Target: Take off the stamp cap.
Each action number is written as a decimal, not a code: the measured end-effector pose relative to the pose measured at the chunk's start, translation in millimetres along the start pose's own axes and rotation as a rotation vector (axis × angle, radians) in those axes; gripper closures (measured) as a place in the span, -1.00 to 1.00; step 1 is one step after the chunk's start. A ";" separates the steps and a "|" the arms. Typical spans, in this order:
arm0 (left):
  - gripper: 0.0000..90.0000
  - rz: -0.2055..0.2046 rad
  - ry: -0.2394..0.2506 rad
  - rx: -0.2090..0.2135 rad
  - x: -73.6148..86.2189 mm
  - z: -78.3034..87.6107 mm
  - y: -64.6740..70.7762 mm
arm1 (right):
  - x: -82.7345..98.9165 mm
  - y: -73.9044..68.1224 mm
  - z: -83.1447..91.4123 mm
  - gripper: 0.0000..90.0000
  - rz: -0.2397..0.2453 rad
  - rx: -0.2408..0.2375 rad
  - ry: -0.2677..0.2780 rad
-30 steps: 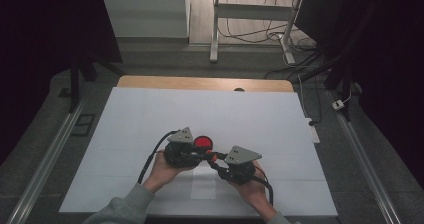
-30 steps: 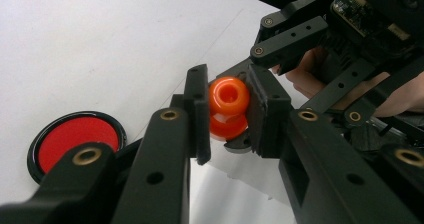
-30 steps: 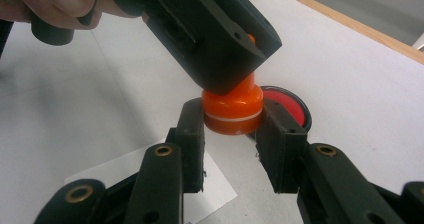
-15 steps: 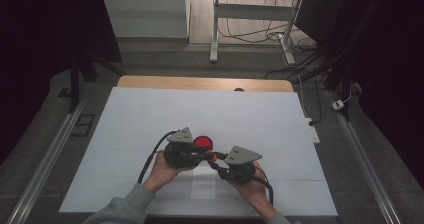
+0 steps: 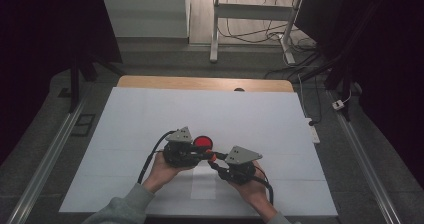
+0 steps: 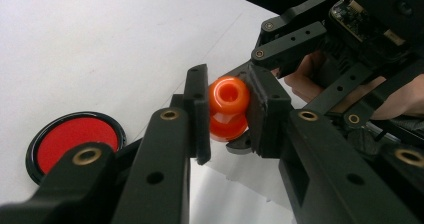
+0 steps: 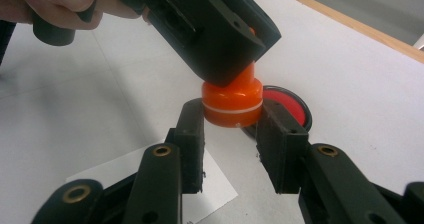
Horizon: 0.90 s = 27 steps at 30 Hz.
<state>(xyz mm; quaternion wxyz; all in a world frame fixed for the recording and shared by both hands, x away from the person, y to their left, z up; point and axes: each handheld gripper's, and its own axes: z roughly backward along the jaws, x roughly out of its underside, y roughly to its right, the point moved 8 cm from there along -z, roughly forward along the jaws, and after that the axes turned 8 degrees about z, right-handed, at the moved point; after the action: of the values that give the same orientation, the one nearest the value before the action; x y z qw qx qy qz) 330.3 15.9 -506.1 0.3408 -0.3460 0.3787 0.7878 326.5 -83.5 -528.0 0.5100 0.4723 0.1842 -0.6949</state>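
nothing has shifted since the earlier frame; near the table's front edge, the right gripper clamps the wide base of the orange stamp, the left gripper pinches its narrow top, and just beyond lies a red-filled round black lid

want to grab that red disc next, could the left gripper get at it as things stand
Probably not yet. The left gripper is shut on the orange piece, which the right gripper also clamps. The red disc lies bare on the white sheet beside it, nothing over it, once the jaws are freed.
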 end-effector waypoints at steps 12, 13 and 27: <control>0.62 0.008 0.001 0.005 0.0 0.4 -0.2 | 0.7 -1.2 0.7 0.46 0.011 0.018 0.001; 0.62 0.006 -0.001 0.004 0.1 0.3 -0.1 | 0.7 -1.2 0.8 0.46 0.013 0.019 -0.001; 0.62 0.008 -0.006 0.005 1.2 0.2 -0.9 | 2.6 -1.3 0.6 0.46 0.019 0.023 -0.020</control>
<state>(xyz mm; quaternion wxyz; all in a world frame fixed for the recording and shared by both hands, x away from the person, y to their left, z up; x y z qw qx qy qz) 330.3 16.8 -507.3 0.3397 -0.3414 0.3809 0.7893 325.0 -84.8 -530.2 0.5129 0.4730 0.1666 -0.6968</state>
